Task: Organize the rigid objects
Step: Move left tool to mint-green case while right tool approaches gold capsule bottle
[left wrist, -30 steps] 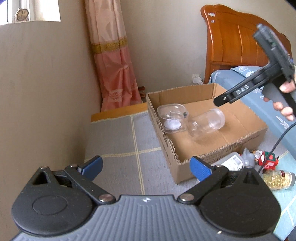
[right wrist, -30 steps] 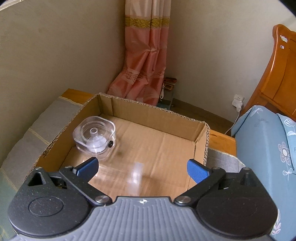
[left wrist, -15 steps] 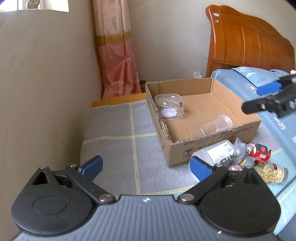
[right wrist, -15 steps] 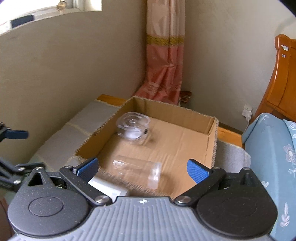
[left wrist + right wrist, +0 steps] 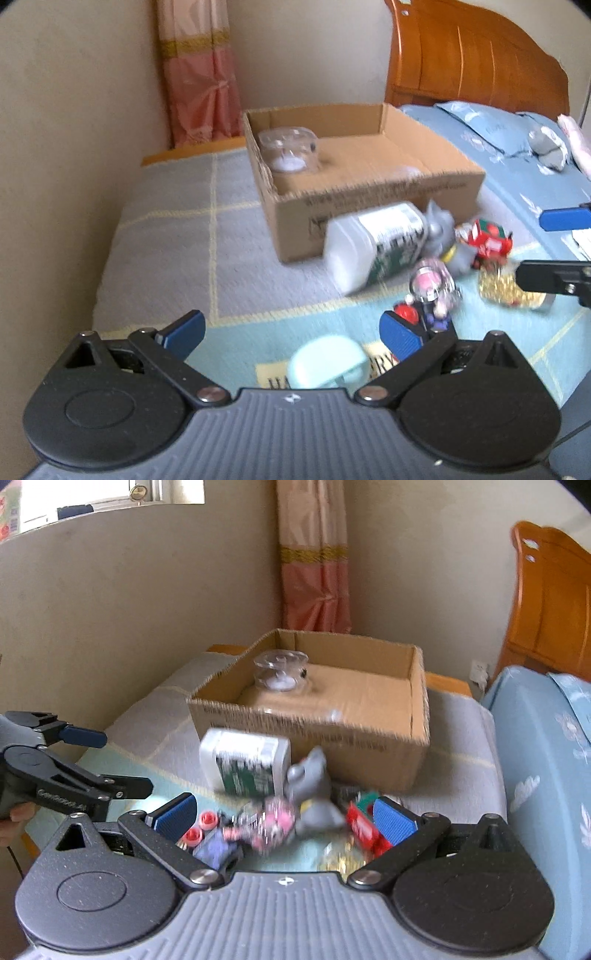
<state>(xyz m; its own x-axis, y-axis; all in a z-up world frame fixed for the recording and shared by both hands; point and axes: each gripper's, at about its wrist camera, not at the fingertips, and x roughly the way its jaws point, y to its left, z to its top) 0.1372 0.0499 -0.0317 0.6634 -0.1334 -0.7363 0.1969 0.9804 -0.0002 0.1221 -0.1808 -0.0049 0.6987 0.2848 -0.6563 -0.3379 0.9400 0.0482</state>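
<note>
- Meanwhile, on a quilted grey-and-teal bed cover, a corrugated cardboard box sits open at the far side; a clear, rounded plastic container rests in its far-left corner, and a second transparent item near the front wall is too blurred to identify.
- Just in front of the box lies a jumble: a white rectangular tub with a green label tipped on its side, a smooth grey figurine touching it, a red-and-green block, a jar of golden beads and small pink and purple toys, all smeared by motion blur.
- A pale mint rounded case lies nearest, partly cut off by the left gripper, whose blue ribbed pads stand spread and empty.
- Right gripper hangs over the jumble, jaws spread wide, gripping nothing; its body hides the nearest toys.
</note>
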